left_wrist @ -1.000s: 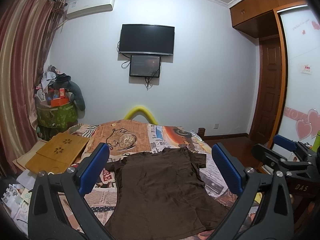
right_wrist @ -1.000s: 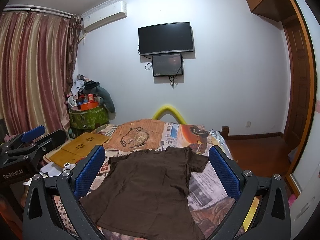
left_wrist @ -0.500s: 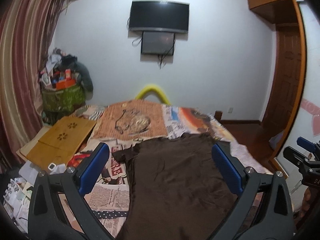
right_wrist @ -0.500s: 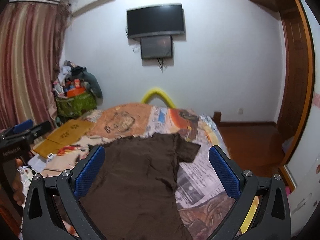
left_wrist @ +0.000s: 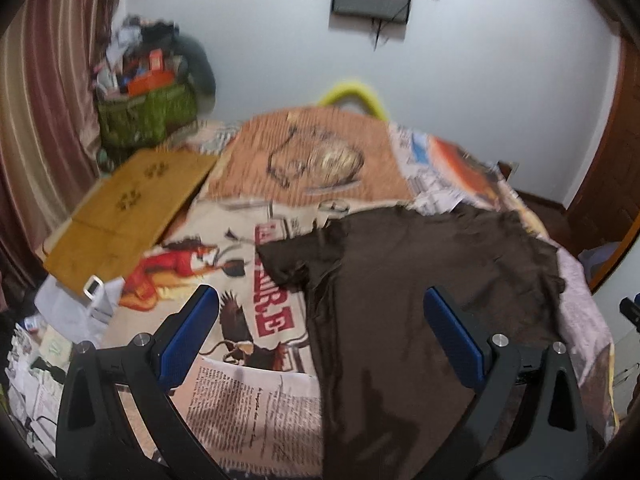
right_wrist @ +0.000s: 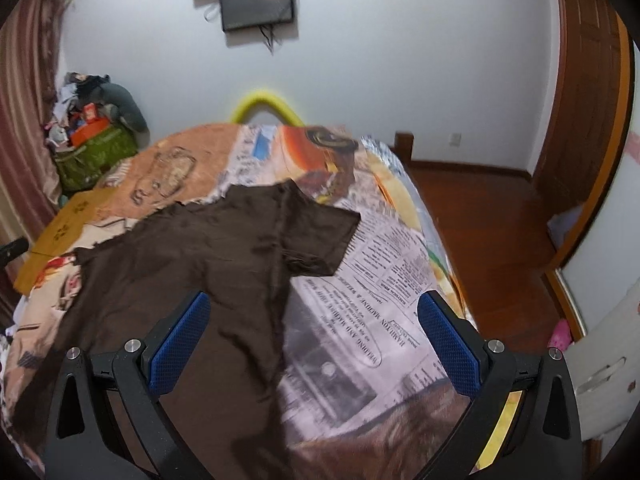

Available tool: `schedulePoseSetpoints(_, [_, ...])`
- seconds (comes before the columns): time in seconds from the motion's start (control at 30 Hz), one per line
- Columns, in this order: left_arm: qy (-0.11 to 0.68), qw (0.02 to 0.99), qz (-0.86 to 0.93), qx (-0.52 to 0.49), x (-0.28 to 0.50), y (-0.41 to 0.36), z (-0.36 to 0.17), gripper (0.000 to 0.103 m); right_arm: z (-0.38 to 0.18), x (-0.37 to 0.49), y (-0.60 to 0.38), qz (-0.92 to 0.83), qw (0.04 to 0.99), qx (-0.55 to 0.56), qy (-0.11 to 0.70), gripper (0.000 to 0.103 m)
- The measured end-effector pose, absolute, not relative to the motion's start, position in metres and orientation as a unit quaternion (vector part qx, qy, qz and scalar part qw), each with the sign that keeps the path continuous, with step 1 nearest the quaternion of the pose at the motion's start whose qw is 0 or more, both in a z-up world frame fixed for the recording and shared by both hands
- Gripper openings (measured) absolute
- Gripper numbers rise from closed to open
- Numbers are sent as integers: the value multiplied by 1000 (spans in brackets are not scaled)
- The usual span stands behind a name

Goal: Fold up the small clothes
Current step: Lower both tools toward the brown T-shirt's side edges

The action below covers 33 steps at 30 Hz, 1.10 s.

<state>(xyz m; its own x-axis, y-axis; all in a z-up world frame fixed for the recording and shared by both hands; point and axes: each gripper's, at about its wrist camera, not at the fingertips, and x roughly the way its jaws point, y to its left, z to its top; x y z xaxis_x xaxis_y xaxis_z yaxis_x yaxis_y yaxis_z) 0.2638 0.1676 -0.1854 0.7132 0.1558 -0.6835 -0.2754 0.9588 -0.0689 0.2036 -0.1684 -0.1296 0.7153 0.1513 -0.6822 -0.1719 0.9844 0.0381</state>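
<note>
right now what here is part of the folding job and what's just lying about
Part of the job:
brown t-shirt, spread flat
left gripper, open
right gripper, open
bed with newspaper-print sheet

Just lying about:
wooden lap desk
green basket of clutter
wall monitor
yellow hoop

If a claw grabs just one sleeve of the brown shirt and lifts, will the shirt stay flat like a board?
Probably not. The brown shirt lies limp with wrinkles and a creased sleeve, so it looks thin and floppy; the rest would likely hang and bunch. It seems light. Being soft cloth on the printed bedspread, it may drag and wrinkle rather than slide neatly.
</note>
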Motion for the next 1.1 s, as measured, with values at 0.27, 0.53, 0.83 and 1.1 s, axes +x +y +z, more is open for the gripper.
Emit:
schedulePoseSetpoints(0.27, [439,886,110,-104,304,202,-238,103,-153,252,-175,85,913,-4,400,103])
schedulePoseSetpoints(0.53, [484,854,53,-183,346,216,-266,85,-171,288,-169,103,905,-11,413,101])
schedulePoseSetpoints(0.83, [495,830,15,-256,379,233,-278,73,-191,313,-166,133,886,20,443,84])
schedulePoseSetpoints(1.1, [507,799,20,-321,407,266,-301,47,-204,313,-162,143,876,23,460,78])
